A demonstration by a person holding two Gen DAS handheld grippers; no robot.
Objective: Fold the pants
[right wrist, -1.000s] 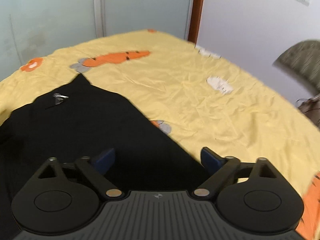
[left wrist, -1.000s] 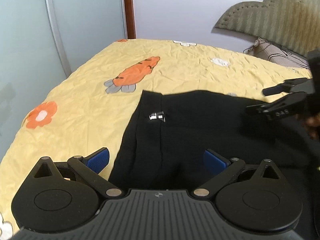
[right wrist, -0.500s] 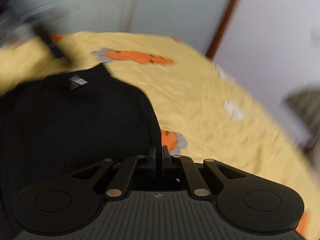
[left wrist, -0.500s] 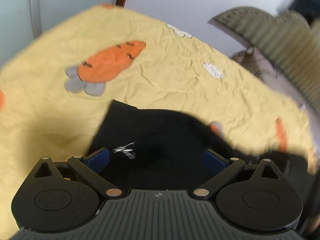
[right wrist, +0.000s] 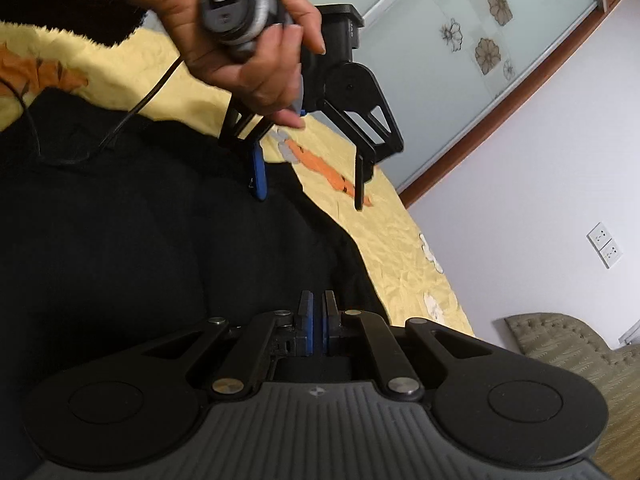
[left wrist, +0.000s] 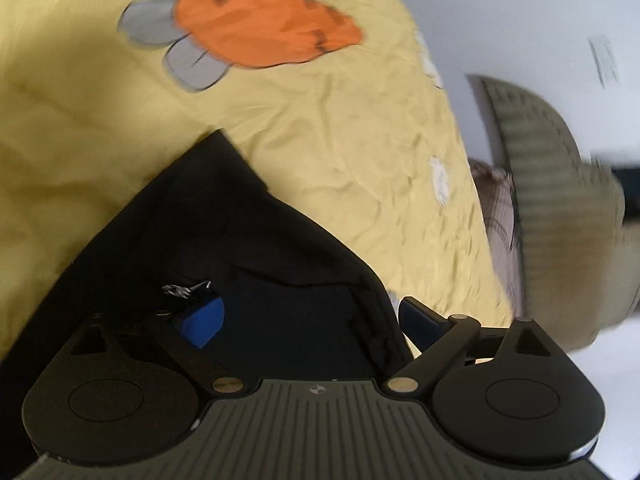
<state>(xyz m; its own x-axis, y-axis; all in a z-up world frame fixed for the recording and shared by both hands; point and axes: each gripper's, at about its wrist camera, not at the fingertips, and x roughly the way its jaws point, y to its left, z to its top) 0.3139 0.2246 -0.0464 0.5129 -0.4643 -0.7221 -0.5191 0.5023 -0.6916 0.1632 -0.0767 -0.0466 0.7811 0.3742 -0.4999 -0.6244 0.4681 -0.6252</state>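
Yellow carrot-print bedsheet point(left wrist: 340, 152) holds black pants point(left wrist: 248, 248); left gripper point(right wrist: 310, 196) straddles their edge, closing; right gripper point(right wrist: 318, 326) pinched on them.

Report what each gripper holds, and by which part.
Left gripper: nothing yet; its jaws are closing around the black pants' edge. Right gripper: shut at the pants' edge; whether cloth is pinched cannot be told.

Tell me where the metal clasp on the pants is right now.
In the left wrist view, the metal clasp lies low and left of centre on the black pants, just above the left gripper's blue pad.
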